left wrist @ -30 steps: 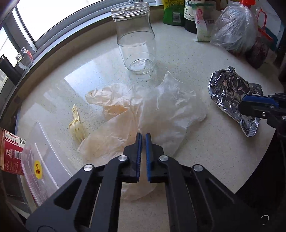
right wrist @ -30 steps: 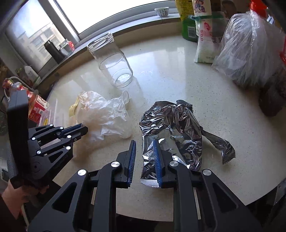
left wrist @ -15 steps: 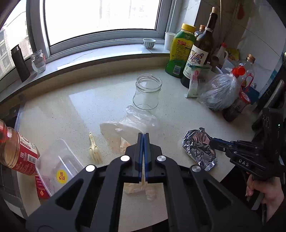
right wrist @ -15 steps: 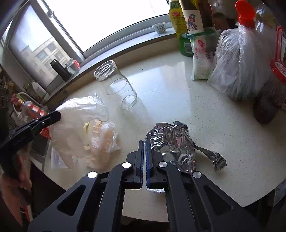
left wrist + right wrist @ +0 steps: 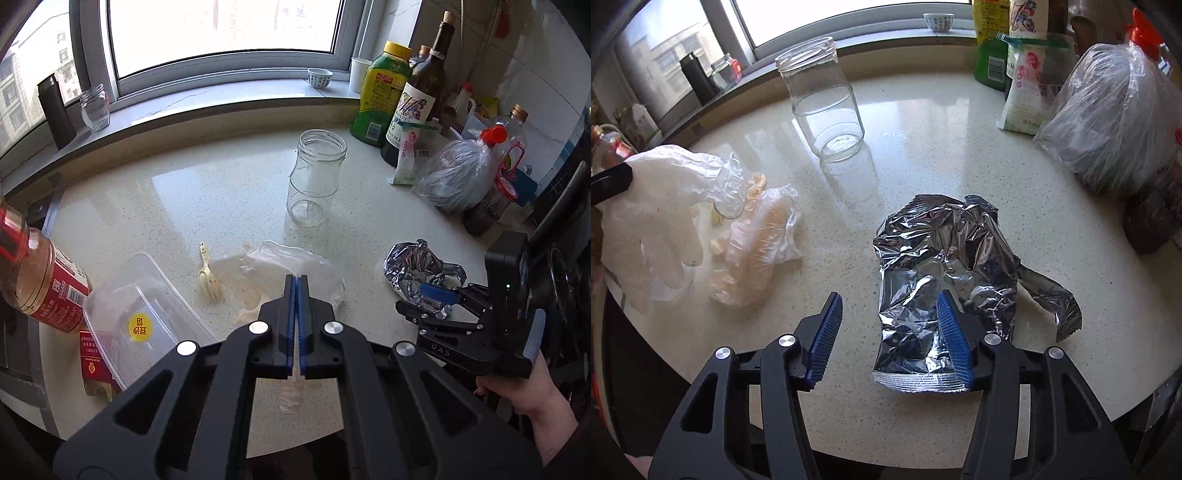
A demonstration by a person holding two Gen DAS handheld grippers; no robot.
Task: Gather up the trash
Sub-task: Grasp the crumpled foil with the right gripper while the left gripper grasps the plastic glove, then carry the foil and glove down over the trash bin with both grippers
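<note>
Speckled pale tabletop (image 5: 207, 192) below a window sill (image 5: 221, 107). Empty glass jar (image 5: 317, 177), upright, centre. Green bottle (image 5: 380, 99) and dark wine bottle (image 5: 421, 96) at the back right; small cup (image 5: 320, 78), black flask (image 5: 57, 110) and small jar (image 5: 95, 112) on the sill. Clear lidded box (image 5: 144, 317) at the left edge.

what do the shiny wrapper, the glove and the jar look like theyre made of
Wrapper: likely metallised plastic film, mirror-bright, sharply creased, with a crimped seam.
Glove: thin, milky, translucent plastic film, wrinkled and limp.
Jar: apparently clear glass, rigid and glossy, with a threaded neck.
</note>
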